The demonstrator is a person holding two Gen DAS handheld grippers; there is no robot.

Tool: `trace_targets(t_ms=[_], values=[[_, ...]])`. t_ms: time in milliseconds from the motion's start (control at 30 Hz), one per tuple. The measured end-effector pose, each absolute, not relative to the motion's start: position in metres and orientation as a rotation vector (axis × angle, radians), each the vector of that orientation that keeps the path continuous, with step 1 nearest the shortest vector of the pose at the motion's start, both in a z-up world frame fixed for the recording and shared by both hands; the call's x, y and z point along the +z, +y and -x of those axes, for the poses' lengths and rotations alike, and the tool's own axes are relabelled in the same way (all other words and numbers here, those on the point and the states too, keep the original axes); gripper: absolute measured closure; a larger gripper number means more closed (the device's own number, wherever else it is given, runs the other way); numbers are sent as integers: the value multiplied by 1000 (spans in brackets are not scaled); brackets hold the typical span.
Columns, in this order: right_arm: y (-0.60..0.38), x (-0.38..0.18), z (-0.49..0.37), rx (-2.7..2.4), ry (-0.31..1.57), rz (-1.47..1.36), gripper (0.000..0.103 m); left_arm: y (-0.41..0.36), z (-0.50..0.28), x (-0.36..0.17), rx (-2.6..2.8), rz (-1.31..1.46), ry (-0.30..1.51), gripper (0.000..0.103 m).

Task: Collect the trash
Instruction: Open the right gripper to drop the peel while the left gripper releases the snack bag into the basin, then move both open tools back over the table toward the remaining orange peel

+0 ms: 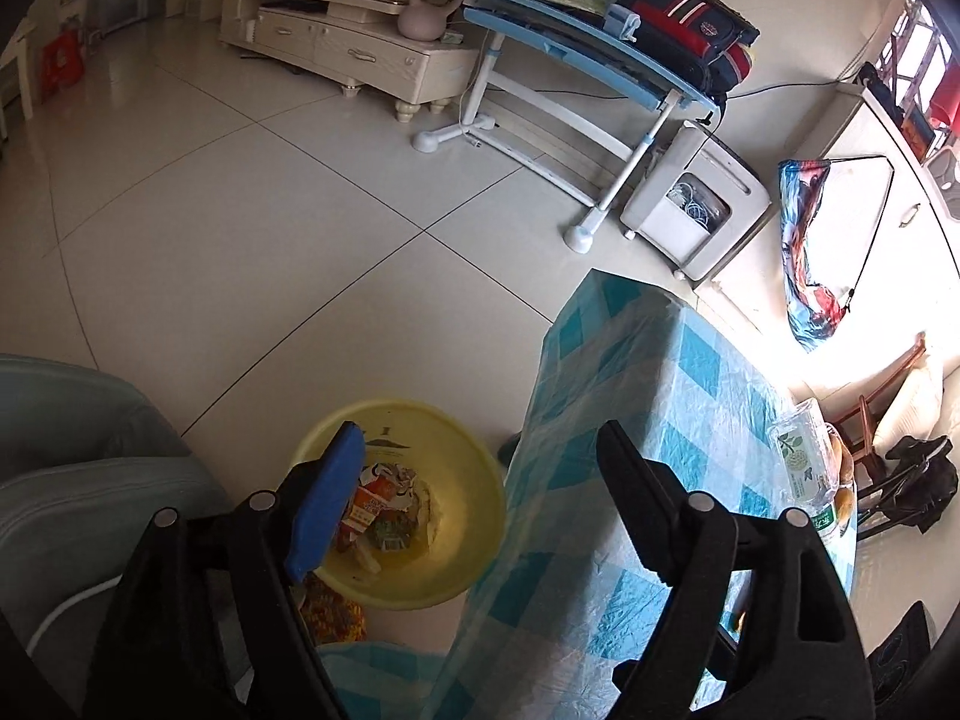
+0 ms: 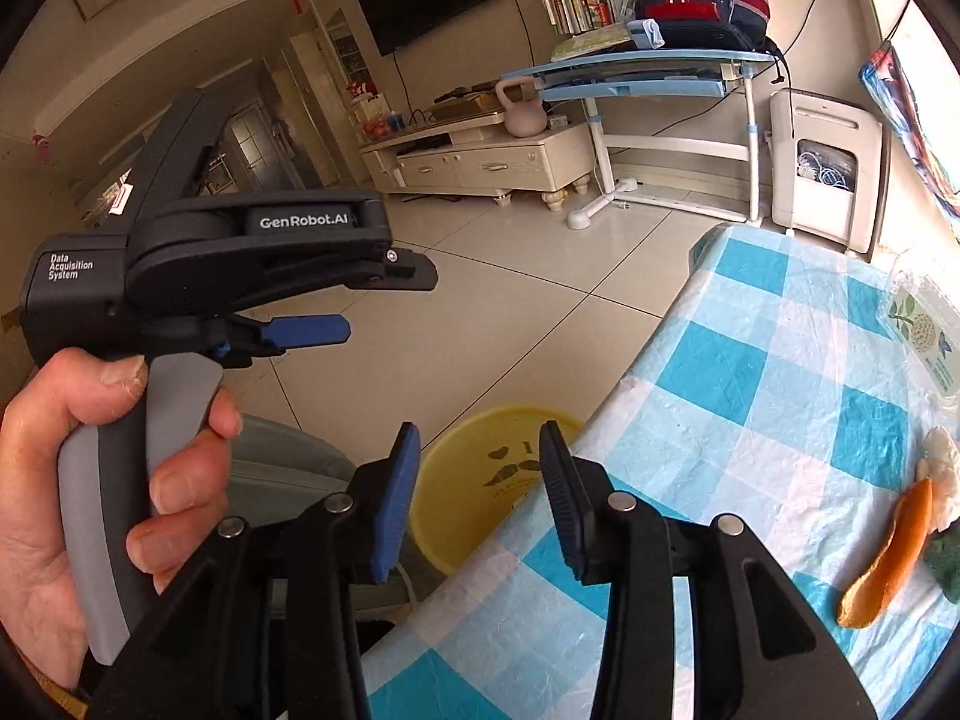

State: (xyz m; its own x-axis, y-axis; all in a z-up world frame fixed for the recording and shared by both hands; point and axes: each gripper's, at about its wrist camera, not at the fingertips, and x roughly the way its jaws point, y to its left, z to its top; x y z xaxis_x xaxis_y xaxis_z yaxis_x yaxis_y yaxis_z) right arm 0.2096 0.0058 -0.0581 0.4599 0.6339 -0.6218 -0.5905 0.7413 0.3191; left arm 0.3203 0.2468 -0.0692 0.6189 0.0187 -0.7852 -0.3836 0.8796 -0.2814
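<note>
Pale glossy floor tiles [image 1: 252, 252] carry our round yellow plastic basin [image 1: 456, 516], with crumpled printed snack wrappers [image 1: 384, 510] in its bottom, just left of the blue-checked tablecloth [image 2: 768, 396]. A curved orange peel [image 2: 888, 558] lies at the cloth's right edge, long axis running near-left to far-right. Our left gripper [image 1: 480, 456] gapes wide and empty; our right gripper [image 2: 477, 468] stands partly spread, empty.

Left gripper [image 1: 480, 456] jaws apart, yellow basin [image 1: 468, 480] holding wrappers [image 1: 381, 507]

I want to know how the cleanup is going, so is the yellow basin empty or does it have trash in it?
Not empty. The basin on the floor holds crumpled wrappers, seen in the left wrist view; most of the bowl is bare.
</note>
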Motion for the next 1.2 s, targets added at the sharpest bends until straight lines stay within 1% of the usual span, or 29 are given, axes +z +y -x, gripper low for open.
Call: trace_targets(t_ms=[33,133,333,500,667,900,1200], values=[[-1,-58,-202,747,785,-61,55,242,-319,-65,245,423,864,19],[-24,-57,-180,714,760,-44,45,227,-317,-53,241,349,828,15],[-80,-57,-150,581,743,-35,38,203,-317,-49,199,271,834,13],[-131,-61,-139,454,744,-86,37,168,-317,-52,135,174,850,12],[-169,-68,-133,378,762,-98,36,115,-313,-63,48,19,867,12],[-196,-76,-140,329,775,-112,36,47,-302,-73,-59,-229,847,12],[-201,-81,-142,340,779,-123,34,18,-300,-79,-113,-297,848,12]])
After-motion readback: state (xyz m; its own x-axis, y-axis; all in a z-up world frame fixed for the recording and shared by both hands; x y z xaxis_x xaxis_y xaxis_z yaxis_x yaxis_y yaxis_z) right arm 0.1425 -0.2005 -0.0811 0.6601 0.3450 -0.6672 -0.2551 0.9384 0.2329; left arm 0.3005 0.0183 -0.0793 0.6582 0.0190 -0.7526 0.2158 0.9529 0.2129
